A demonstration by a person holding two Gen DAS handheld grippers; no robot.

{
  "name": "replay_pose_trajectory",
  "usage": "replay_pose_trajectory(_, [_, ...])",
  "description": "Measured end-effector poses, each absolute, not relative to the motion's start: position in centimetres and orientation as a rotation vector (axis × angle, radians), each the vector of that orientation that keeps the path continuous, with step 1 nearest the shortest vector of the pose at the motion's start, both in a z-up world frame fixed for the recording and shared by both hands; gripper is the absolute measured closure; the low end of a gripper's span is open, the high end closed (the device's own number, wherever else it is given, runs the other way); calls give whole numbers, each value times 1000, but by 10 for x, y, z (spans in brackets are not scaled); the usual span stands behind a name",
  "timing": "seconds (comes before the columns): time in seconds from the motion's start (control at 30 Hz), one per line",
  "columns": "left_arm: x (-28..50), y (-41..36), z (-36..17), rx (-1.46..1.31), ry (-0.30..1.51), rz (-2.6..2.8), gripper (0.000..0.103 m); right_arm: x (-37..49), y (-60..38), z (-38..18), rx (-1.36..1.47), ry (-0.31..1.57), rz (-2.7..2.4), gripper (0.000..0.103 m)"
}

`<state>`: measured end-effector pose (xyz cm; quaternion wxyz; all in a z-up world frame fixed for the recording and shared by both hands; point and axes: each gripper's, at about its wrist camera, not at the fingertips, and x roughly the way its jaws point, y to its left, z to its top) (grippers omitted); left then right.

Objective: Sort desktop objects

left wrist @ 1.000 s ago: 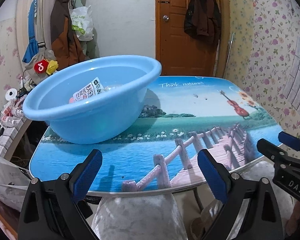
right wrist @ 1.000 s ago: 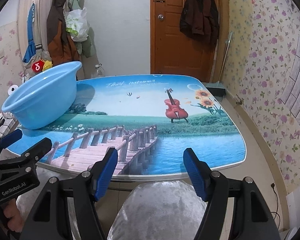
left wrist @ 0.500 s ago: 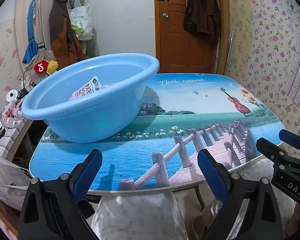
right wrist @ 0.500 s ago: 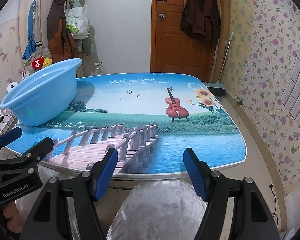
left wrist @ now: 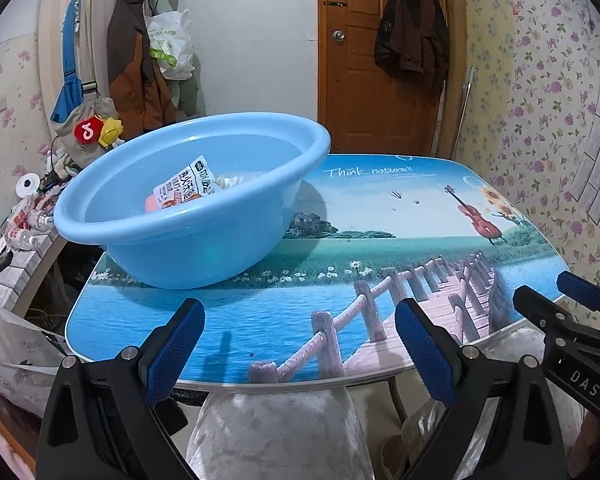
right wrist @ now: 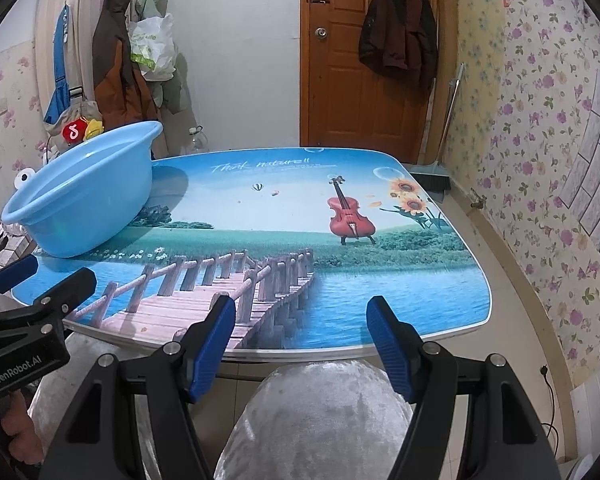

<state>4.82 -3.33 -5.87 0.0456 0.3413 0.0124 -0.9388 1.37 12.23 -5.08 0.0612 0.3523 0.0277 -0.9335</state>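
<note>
The blue bowl (left wrist: 192, 208) sits on the table (left wrist: 380, 248) with a snack packet (left wrist: 186, 190) inside it. Beside the bowl the table looks bare — the sorting looks done. Left gripper (left wrist: 300, 344) and right gripper (right wrist: 302, 344) — jaws apart, holding nothing

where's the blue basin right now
The blue basin sits on the table's far left corner, left in both wrist views, with a snack packet inside it and coats hanging on the wall behind.

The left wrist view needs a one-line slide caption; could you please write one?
Open left gripper held before the printed table, facing a blue basin with a packet inside.
</note>
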Motion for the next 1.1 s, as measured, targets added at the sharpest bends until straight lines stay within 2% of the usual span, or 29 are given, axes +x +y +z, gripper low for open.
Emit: replay_pose_trajectory(1.1, [54, -28, -54, 971, -9, -2910, 6, 15, 121, -51, 1056, 103, -2831, 33])
